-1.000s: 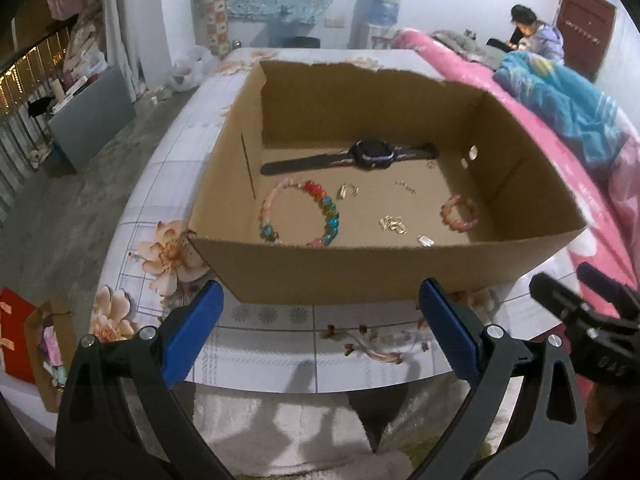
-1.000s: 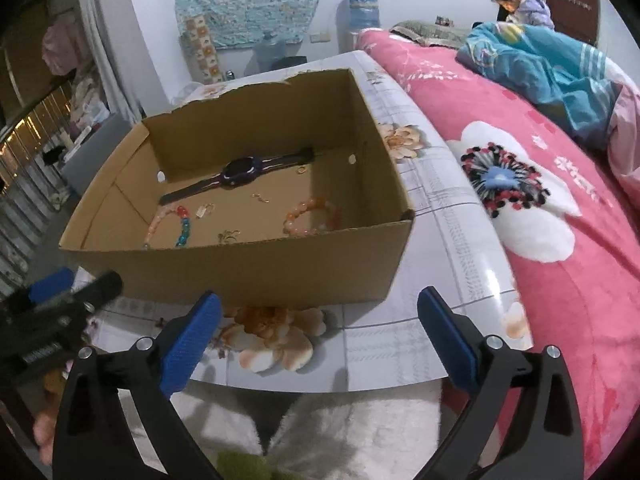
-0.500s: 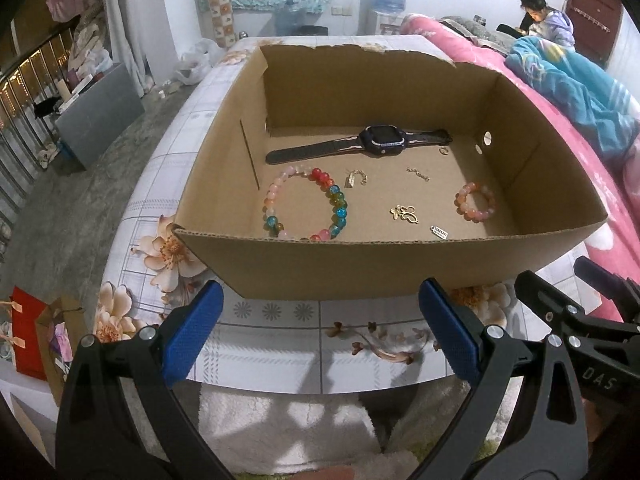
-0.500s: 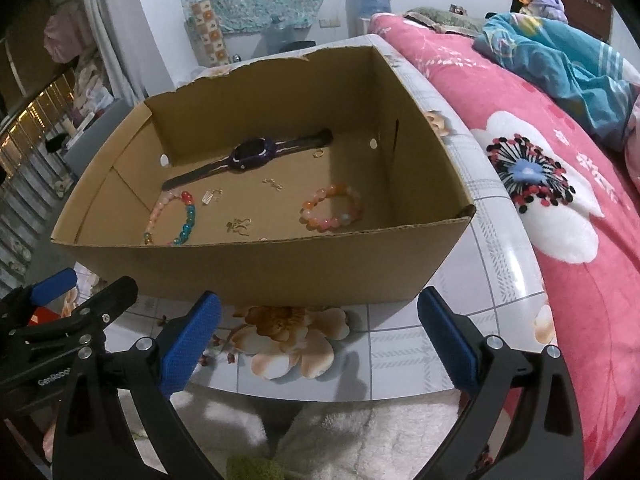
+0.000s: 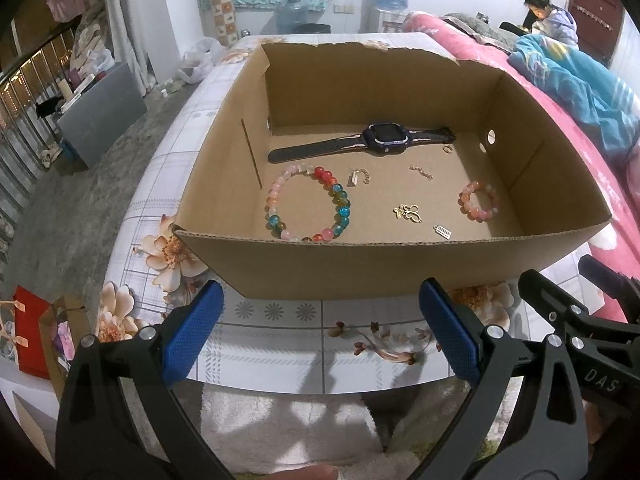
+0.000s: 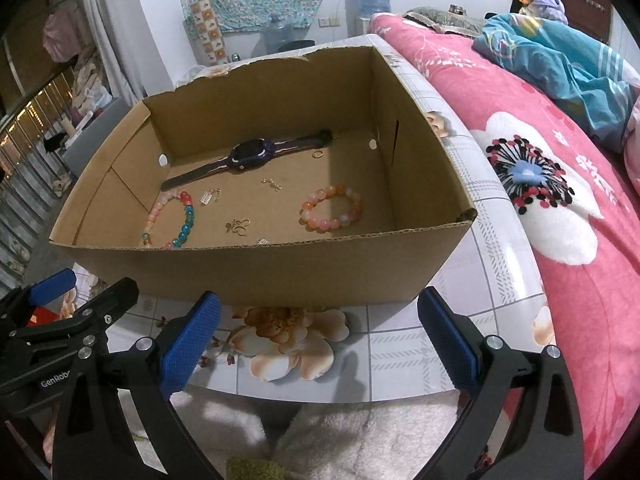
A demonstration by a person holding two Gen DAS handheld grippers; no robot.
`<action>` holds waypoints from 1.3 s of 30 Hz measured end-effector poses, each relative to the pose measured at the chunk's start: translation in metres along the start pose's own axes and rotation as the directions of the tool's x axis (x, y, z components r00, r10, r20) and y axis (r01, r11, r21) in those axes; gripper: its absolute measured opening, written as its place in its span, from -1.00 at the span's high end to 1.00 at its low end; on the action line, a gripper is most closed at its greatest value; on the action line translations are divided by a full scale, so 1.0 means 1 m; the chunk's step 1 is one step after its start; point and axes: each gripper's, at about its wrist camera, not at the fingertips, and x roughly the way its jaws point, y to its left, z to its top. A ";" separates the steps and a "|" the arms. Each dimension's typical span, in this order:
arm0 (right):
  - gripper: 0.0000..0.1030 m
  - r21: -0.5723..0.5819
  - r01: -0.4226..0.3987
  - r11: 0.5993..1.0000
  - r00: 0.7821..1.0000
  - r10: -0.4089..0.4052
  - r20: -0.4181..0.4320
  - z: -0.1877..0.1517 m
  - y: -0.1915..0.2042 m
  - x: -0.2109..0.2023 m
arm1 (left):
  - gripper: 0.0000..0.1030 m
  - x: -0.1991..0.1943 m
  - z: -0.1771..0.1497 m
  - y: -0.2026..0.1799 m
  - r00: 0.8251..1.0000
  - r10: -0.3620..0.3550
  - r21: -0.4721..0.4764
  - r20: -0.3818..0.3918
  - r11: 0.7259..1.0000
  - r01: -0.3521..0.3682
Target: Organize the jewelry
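Note:
An open cardboard box [image 5: 400, 272] [image 6: 260, 272] stands on a floral table. Inside lie a dark smartwatch [image 5: 368, 142] [image 6: 252, 156], a multicoloured bead bracelet [image 5: 308, 204] [image 6: 176, 220], a smaller pink-orange bead bracelet [image 5: 479, 201] [image 6: 332, 209], a gold butterfly charm [image 5: 408, 213] [image 6: 238, 227], a small ring [image 5: 447, 149] [image 6: 317, 154] and other small gold pieces. My left gripper [image 5: 320, 332] is open, hovering before the box's near wall. My right gripper [image 6: 316, 332] is open too, level with the box's near right corner. Neither holds anything.
The table [image 5: 280, 344] has a floral tiled cover, and its near edge runs just under both grippers. A pink flowered bed [image 6: 560, 200] lies to the right with a blue blanket [image 6: 560, 64]. A person [image 5: 548, 16] sits at the far right. Red gift bags [image 5: 32, 332] stand on the floor at left.
Both grippers have risen and tipped forward toward the box, so more of its floor and the jewelry shows. Both stay open and nothing in the box has moved.

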 end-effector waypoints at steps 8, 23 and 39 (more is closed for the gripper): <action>-0.87 -0.001 0.004 1.000 1.000 -0.004 0.001 0.001 0.002 -0.001 | -0.84 0.000 0.001 0.002 1.000 -0.001 -0.012 -0.003 1.000 0.001; -0.87 -0.001 0.003 1.000 1.000 -0.003 0.001 0.001 0.002 -0.001 | -0.84 -0.001 0.001 0.003 1.000 -0.002 -0.014 0.001 1.000 0.002; -0.87 0.002 0.007 1.000 1.000 -0.007 0.002 0.002 0.002 -0.004 | -0.84 -0.002 0.001 0.003 1.000 -0.001 -0.018 -0.003 1.000 0.001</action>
